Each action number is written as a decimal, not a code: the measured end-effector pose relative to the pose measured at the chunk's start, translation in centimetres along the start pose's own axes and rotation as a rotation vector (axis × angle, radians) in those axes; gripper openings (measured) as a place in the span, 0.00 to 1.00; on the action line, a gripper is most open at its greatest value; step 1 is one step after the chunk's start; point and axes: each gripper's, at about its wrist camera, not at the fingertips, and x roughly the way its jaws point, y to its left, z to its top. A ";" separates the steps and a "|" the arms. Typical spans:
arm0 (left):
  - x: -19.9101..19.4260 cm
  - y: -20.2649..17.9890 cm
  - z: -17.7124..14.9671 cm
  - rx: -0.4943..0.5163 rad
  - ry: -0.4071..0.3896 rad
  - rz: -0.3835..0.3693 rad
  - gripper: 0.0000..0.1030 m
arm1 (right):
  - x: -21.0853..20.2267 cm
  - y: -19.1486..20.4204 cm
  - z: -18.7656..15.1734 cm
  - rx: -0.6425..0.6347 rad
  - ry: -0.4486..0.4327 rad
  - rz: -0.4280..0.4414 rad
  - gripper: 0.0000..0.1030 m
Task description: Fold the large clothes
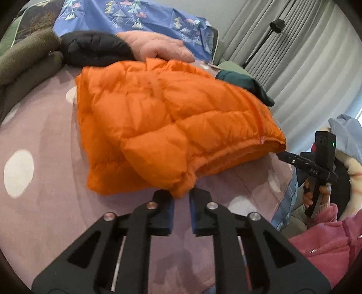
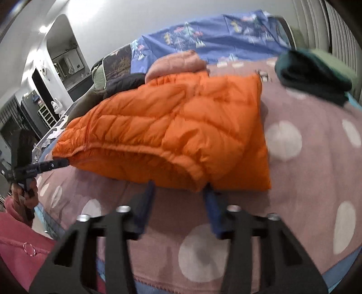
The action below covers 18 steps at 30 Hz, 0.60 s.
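An orange puffer jacket (image 1: 176,108) lies folded on the pink, white-dotted blanket (image 1: 45,135) of a bed. My left gripper (image 1: 181,194) is shut on a near corner of its hem, which is pinched between the blue pads. From the right wrist view the same gripper (image 2: 66,161) shows side-on at the left corner of the jacket (image 2: 181,126). My right gripper (image 2: 178,187) stands open at the jacket's near edge, with the thick hem between its spread fingertips. In the left wrist view that gripper (image 1: 279,155) meets the jacket's right corner, held by a hand in a pink sleeve (image 1: 328,244).
Behind the jacket lie a pink quilted garment (image 1: 153,45), a black one (image 1: 95,47) and an olive fleece (image 1: 27,61). A dark green folded garment (image 1: 246,83) sits near the bed's far right edge. A blue patterned quilt (image 1: 135,18) is at the head, with grey curtains (image 1: 305,67) beyond.
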 end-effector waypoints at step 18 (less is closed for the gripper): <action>0.1 0.1 18.2 0.076 -0.363 0.303 0.70 | 0.6 -3.6 16.9 0.095 -0.370 -0.138 0.67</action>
